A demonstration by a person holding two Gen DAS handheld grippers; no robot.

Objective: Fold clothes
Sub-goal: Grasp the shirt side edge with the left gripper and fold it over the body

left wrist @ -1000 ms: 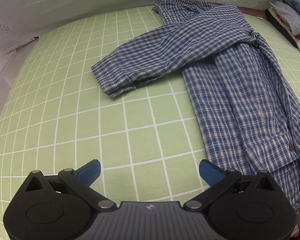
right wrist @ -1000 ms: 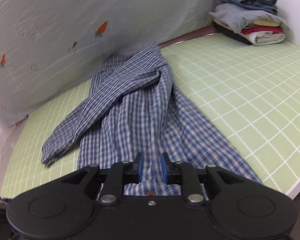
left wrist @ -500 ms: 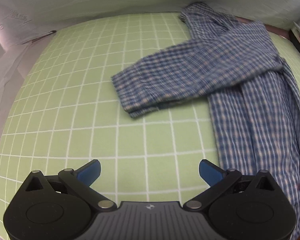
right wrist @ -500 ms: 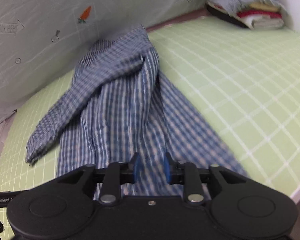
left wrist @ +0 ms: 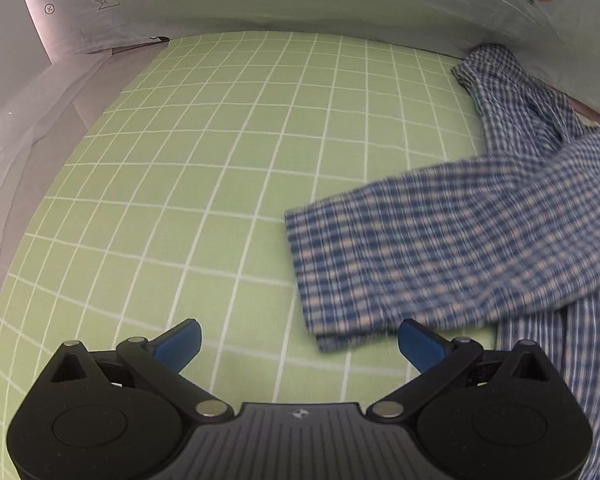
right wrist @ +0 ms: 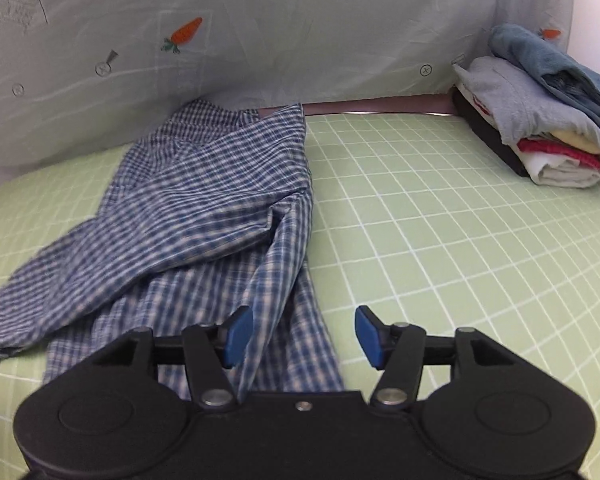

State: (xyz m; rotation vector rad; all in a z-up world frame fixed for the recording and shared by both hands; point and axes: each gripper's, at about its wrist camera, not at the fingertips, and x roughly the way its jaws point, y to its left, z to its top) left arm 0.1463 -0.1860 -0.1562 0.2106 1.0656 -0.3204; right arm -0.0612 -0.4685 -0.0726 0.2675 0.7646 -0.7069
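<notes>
A blue plaid shirt [right wrist: 204,216] lies on the green grid-patterned surface [right wrist: 440,240], one sleeve thrown across its body. In the left wrist view that sleeve [left wrist: 440,248] reaches in from the right, its cuff ending just ahead of my left gripper [left wrist: 298,346], which stands wide open with nothing between its blue pads. My right gripper [right wrist: 300,334] hovers over the shirt's lower edge. Its jaws are opening, and the cloth lies below them without being pinched.
A stack of folded clothes [right wrist: 540,112] sits at the back right corner. A pale sheet with carrot prints [right wrist: 260,32] hangs behind the surface. Crinkled plastic [left wrist: 24,136] lines the left side. Bare green surface [left wrist: 220,160] stretches left of the shirt.
The right gripper's jaws went from nearly shut over the shirt to well apart, and the view swung right. The left gripper's view swung left, so the sleeve now sits at the right.
</notes>
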